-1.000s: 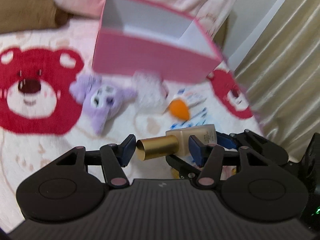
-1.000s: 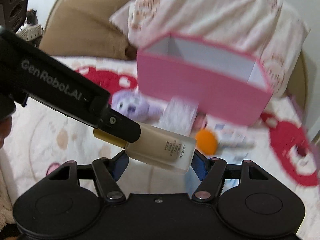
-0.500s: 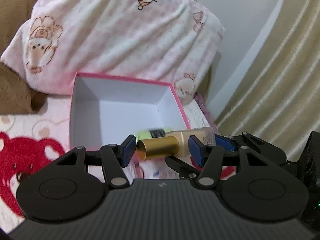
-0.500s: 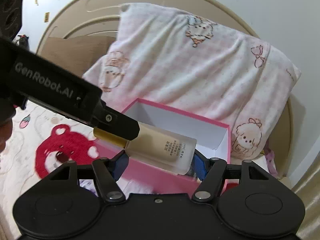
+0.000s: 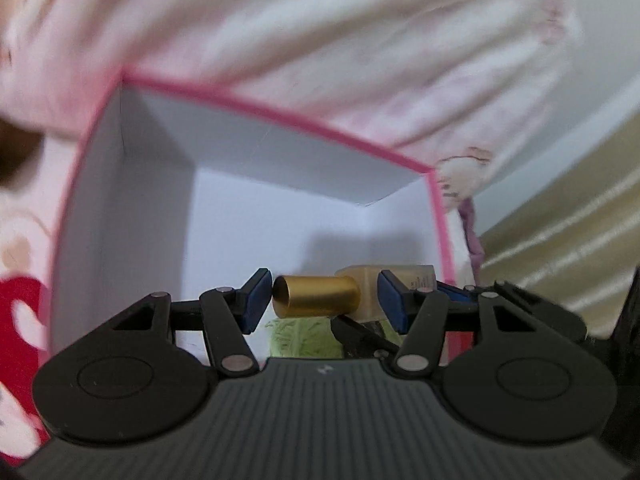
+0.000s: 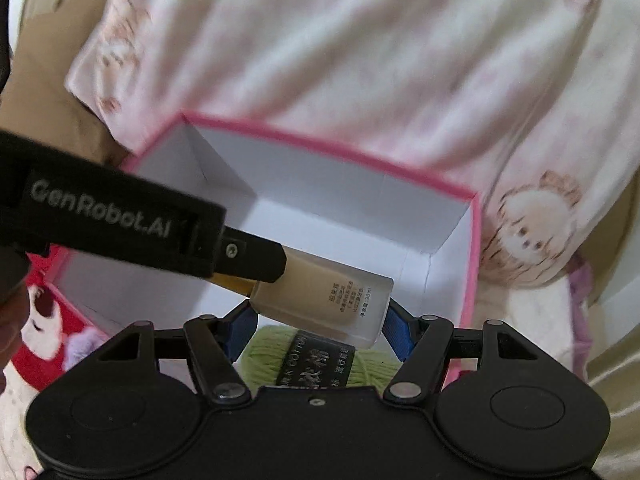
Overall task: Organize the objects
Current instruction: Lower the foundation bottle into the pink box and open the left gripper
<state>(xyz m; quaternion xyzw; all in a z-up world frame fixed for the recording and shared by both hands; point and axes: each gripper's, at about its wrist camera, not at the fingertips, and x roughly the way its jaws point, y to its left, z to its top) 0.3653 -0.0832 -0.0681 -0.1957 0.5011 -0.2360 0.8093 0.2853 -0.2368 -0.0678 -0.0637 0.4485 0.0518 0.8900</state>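
Two tongs share one frosted, square-shouldered foundation bottle (image 6: pixel 320 300): our right tongs (image 6: pixel 320 326) clasp its glass body, our left tongs (image 5: pixel 320 300) bracket its brushed gold cap (image 5: pixel 316 296), contact unclear. Below lies fuzzy green yarn (image 6: pixel 272 352) inside the pink-rimmed, white-lined box (image 6: pixel 344 196). Beyond, a soft printed pillow (image 6: pixel 340 60).

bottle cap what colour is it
Gold: the bottle cap shows best in the left wrist view, between the left gripper's blue pads.
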